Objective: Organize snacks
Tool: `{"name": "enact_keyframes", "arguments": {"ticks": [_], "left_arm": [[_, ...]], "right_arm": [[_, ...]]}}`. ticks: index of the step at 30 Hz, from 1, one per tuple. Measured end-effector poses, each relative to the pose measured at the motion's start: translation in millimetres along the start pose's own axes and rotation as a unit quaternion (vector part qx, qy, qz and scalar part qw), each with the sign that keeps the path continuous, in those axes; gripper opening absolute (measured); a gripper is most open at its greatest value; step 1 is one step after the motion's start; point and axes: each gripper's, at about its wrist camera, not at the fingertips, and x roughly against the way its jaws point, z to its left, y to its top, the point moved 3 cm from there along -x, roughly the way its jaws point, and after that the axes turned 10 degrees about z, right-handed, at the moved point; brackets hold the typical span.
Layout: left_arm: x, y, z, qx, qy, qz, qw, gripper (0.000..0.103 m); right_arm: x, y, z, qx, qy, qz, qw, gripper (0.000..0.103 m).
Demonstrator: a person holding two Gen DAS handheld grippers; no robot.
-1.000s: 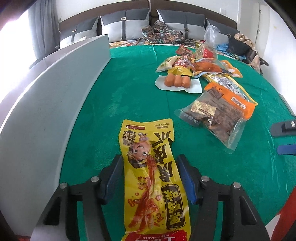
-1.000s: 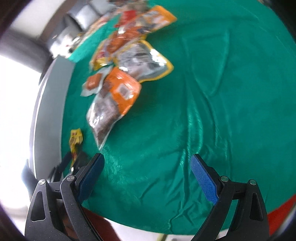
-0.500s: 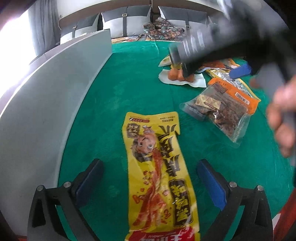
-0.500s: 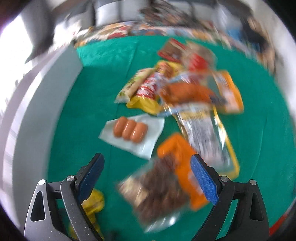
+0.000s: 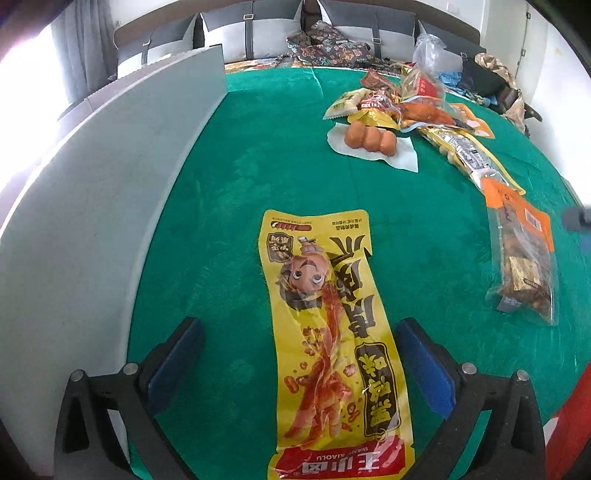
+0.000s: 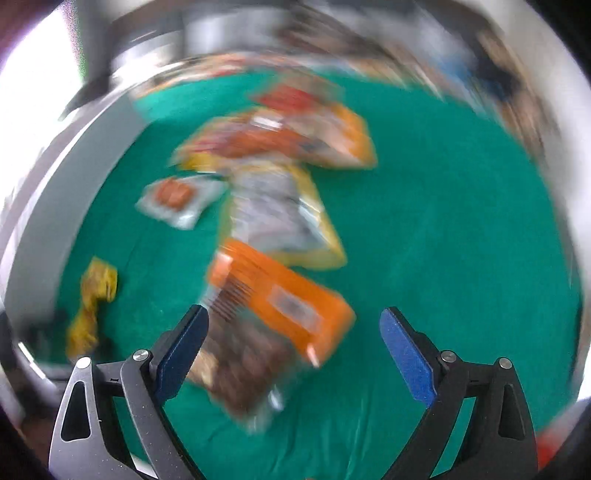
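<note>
A long yellow snack packet [image 5: 328, 332] with a cartoon face lies flat on the green tablecloth [image 5: 258, 166]. My left gripper [image 5: 295, 354] is open, a finger on each side of the packet's near half, not touching it. My right gripper [image 6: 293, 350] is open and empty above an orange-topped clear bag of brown snacks [image 6: 266, 325], which also shows at the right in the left wrist view [image 5: 524, 254]. The right wrist view is blurred. The yellow packet appears there at the left [image 6: 92, 299].
A pile of snack packets [image 5: 413, 103] lies at the far right of the table, with a white pack of three sausages [image 5: 369, 142] in front of it. A grey board [image 5: 92, 184] stands along the table's left side. Sofa cushions [image 5: 258, 33] lie beyond.
My left gripper opened and let go of the yellow packet, which now lies on the cloth. My right gripper swung from the table's near edge towards the snack pile and the orange-topped bag.
</note>
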Motion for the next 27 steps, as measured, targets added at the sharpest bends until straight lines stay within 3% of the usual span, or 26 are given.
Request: {"name": "enact_keyframes", "arguments": {"ticks": [2,4,6,8,9,10,11,12,13,14,15,19,23,27], "left_arm": [[0,0,0,0.006,0.002,-0.002,1.0,0.103],[0,-1,0,0.011,0.005,-0.006,0.9999,0.103],[1,-2,0,0.013,0.006,-0.009,0.9999,0.103],[1,-3,1,0.01,0.004,-0.004,0.9999,0.103],[2,-3,2,0.009,0.001,-0.001,1.0,0.101],[5,-3,4,0.011,-0.001,-0.006,0.9999,0.083],[12,-2,6,0.01,0.002,-0.02,0.9998,0.061],[13,-2,8,0.014,0.006,-0.018,0.9997,0.054],[14,-1,13,0.022,-0.013,-0.018,0.9995,0.047],[18,-1,20,0.036,-0.031,-0.027,0.9985,0.043],[20,1,23,0.044,-0.044,-0.029,0.9976,0.04],[26,2,30,0.081,-0.114,-0.03,0.9897,0.038],[48,2,29,0.109,-0.185,-0.042,0.9758,0.038],[102,9,58,0.159,-0.252,-0.087,0.9507,0.038]], "right_arm": [[-15,-14,-22,-0.114,0.07,0.065,0.989,0.096],[-29,-24,-10,-0.142,0.099,0.086,0.981,0.096],[-37,-22,15,-0.123,0.08,0.066,0.987,0.096],[-53,-18,46,-0.09,0.028,0.052,0.994,0.1],[-57,-18,59,-0.066,-0.021,0.039,0.997,0.101],[-65,-19,74,-0.035,-0.068,0.034,0.996,0.1],[-64,-19,80,-0.017,-0.056,0.013,0.998,0.101],[-65,-20,81,0.0,-0.059,0.013,0.998,0.097],[-62,-23,80,0.015,-0.055,0.013,0.998,0.094],[-59,-25,77,0.027,-0.053,0.013,0.998,0.085],[-53,-28,73,0.034,-0.049,0.009,0.998,0.071],[-40,-37,40,0.018,0.029,0.032,0.999,0.067],[-17,-46,16,-0.031,0.135,0.013,0.99,0.067],[18,-30,30,-0.029,0.192,-0.013,0.981,0.067]]}}
